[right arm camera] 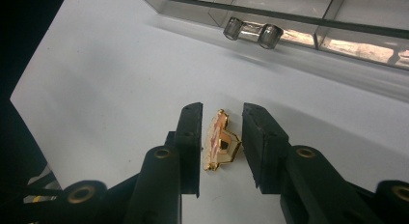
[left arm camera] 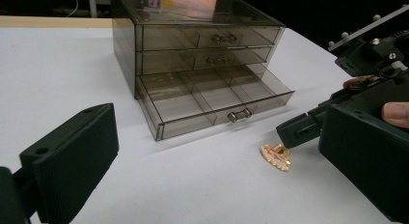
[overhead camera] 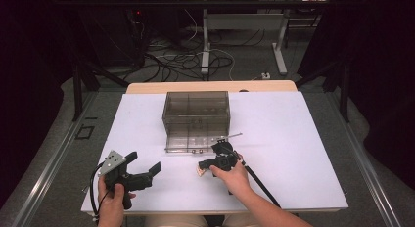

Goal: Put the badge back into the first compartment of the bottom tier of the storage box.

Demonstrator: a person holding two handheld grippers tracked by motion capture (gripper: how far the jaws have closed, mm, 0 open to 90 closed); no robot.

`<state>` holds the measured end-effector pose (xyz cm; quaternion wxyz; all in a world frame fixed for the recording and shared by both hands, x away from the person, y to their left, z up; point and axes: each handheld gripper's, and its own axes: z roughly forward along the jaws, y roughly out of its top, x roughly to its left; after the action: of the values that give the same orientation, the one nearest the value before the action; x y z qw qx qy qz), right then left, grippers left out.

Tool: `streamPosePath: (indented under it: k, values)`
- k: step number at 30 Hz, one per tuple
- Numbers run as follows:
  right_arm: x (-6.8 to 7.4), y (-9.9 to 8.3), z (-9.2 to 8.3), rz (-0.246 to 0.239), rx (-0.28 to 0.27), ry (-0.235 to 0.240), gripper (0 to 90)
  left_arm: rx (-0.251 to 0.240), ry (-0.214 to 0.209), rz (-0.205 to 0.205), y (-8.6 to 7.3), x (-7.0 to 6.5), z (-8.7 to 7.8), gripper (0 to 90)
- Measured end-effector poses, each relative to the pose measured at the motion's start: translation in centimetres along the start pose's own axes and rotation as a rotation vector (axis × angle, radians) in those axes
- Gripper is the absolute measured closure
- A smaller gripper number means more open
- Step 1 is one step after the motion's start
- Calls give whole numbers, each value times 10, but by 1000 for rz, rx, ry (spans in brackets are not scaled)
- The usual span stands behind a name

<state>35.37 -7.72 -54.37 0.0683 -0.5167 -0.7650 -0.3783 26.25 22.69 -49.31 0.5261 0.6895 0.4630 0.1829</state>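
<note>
Claw jaws of the right claw [right arm camera: 221,137] are seen lowered around a small gold brooch [right arm camera: 220,143], one jaw on each side of it. In the right gripper view the left jaw lies just beside the brooch's edge, while a narrow gap shows between the brooch and the other jaw, so the brooch is not yet clamped; the claw is counted as released, with the brooch between its jaws. Whether the left jaw actually touches the brooch cannot be told. The brooch [left arm camera: 276,155] is laid on the white worktop [overhead camera: 293,139], tilted on its edge, just in front of the pulled-out bottom drawer [left arm camera: 217,101] of a smoky clear drawer chest [overhead camera: 196,109]. A small knob [right arm camera: 252,32] is carried on the drawer front, and the drawer is divided into compartments. The two upper drawers are seen pushed in. The chest is placed near the middle of the worktop, towards its far side. The right claw [overhead camera: 204,167] is held by a hand [overhead camera: 234,177], with a cable trailing back from it. The left claw [overhead camera: 144,164] is held well apart from the brooch, at the near left of the worktop, with its jaws spread wide and nothing between them.
</note>
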Motion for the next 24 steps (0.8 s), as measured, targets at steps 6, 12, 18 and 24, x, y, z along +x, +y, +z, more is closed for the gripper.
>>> streamPosePath:
  k: [6, 12, 18, 24]
  values:
    - [-2, -1, 5, -1, -3, -6, 708, 1, -3, 0, 0, 0, 0, 7]
    - [-1, -2, 7, -10, 8, 0, 750, 7, -2, 5, 0, 0, 0, 7]
    - [0, -3, 7, -5, 15, -4, 786, 5, 0, 4, 0, 0, 0, 7]
    - [0, -3, 7, -13, 12, -14, 831, 4, -1, 4, 0, 0, 0, 7]
